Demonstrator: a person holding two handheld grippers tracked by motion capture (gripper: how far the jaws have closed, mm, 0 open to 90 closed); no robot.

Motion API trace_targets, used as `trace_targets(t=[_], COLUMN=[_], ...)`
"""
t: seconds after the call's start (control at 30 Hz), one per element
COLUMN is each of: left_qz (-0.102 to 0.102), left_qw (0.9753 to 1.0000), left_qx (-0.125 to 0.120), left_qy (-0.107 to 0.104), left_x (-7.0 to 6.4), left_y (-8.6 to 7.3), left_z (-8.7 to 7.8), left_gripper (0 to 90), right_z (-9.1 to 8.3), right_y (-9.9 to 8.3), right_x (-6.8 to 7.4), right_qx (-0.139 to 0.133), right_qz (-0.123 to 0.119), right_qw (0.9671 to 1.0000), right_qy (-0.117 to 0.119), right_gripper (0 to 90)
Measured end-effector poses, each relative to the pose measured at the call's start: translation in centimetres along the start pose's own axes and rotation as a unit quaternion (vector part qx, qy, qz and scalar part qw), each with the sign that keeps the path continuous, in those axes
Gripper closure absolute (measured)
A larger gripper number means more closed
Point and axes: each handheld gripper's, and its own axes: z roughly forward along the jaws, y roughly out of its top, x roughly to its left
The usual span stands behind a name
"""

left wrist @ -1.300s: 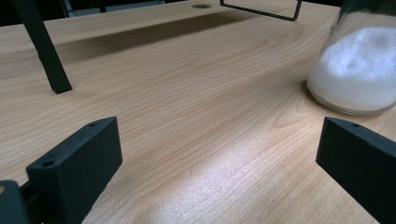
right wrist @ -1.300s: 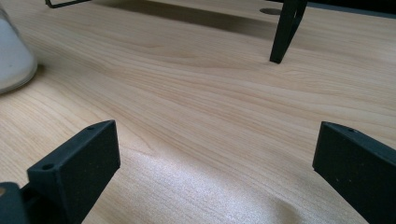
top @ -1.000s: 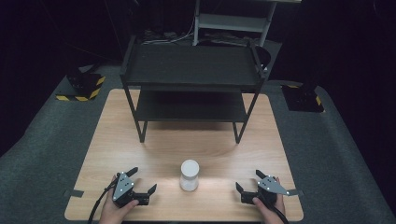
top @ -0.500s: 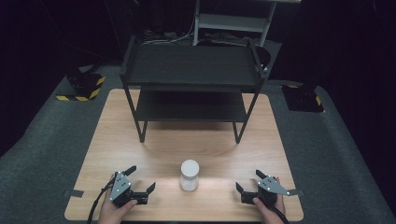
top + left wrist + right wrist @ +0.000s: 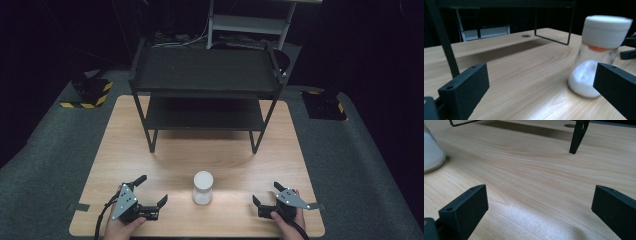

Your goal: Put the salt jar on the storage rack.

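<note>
high view: a wooden worktop (image 5: 150, 150) carries a black two-tier shelf rack (image 5: 205, 90) across its far half, and a small jar (image 5: 203, 188) stands upright near the middle of the near edge, in front of the rack and well apart from it; the jar has a white lid, clear sides and white powder in its lower part; the left gripper (image 5: 150, 196) rests by the near left corner, held by a hand (image 5: 120, 229) coming in from the near edge, its fingers spread wide and holding nothing, pointing toward the jar but not touching it; the right gripper (image 5: 265, 194) rests by the near right corner in the other hand (image 5: 288, 225), its fingers likewise wide and empty, near the jar without contact; the jar sits between the two grippers.

left gripper view: the jar (image 5: 599, 55) stands just past the right-hand finger (image 5: 616, 90), slightly blurred, with an orange patch under the lid; a rack leg (image 5: 444, 40) rises beyond the other finger.

right gripper view: both fingers (image 5: 464, 212) frame bare wood; the jar's base (image 5: 431, 152) shows at the left edge, and a rack leg (image 5: 577, 136) stands farther off.
</note>
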Motion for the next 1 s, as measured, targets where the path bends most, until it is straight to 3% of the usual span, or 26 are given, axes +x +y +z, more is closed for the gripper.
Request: trace_targets(t=[0.3,0.7,1.0], left_qz=[-0.006,0.005,0.003], left_qw=[0.9998,0.9987,0.9969], left_qx=[-0.014,-0.006,-0.006], left_qy=[-0.010,-0.049,-0.079], left_x=[-0.8,-1.8,-2.6], left_y=[0.9,1.6,1.6], left_z=[-0.1,0.9,2.0], left_gripper=[0.4,0.4,0.4], right_z=[0.0,0.0,0.0], right_y=[-0.1,0.0,0.0], right_x=[-0.1,-0.1,-0.1], right_qx=[-0.002,0.000,0.000], right_qz=[-0.003,-0.001,-0.001], right_qw=[1.0000,1.0000,1.0000], right_qy=[0.003,0.003,0.003], right_gripper=[0.5,0.4,0.4])
